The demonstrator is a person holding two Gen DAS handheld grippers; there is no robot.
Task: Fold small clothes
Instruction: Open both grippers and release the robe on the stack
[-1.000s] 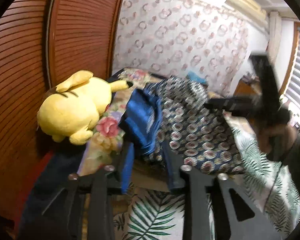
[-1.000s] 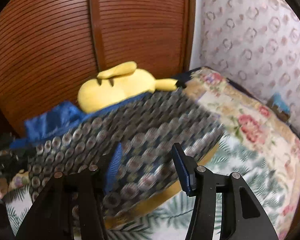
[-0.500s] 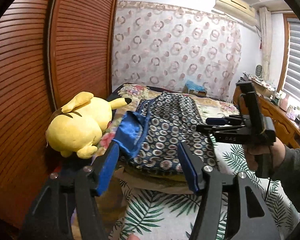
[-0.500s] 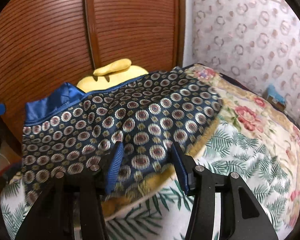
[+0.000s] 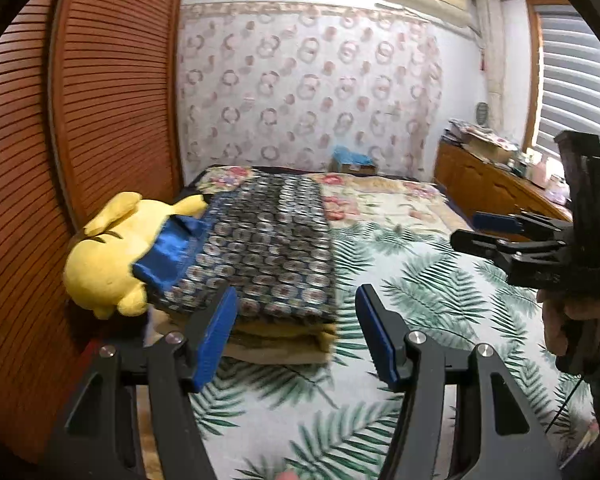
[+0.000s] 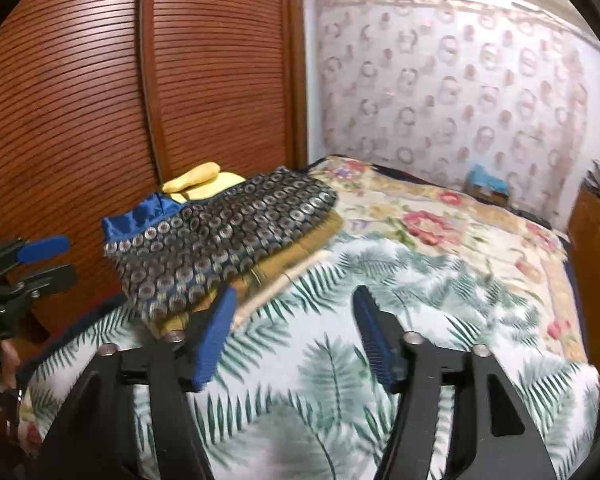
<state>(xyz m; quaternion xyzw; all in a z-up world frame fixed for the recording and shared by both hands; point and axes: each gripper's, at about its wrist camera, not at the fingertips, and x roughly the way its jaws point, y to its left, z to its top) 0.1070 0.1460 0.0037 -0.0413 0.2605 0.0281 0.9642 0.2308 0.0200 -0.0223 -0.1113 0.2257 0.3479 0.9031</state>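
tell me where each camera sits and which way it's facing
Left wrist: on the left gripper, jaws open, facing up the bed past the folded circle-patterned dark garment; the right gripper and its hand show.
Right wrist: on the right gripper, jaws open, facing the louvred wooden wardrobe; left gripper at the edge.
Shared: garment, yellow plush toy.

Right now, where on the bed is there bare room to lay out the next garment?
The palm-leaf sheet is bare from the folded patterned garment across to the floral blanket, and forward under both open grippers, left and right. It is crowded at the wardrobe side: the garment tops a folded stack, touching the yellow plush toy.
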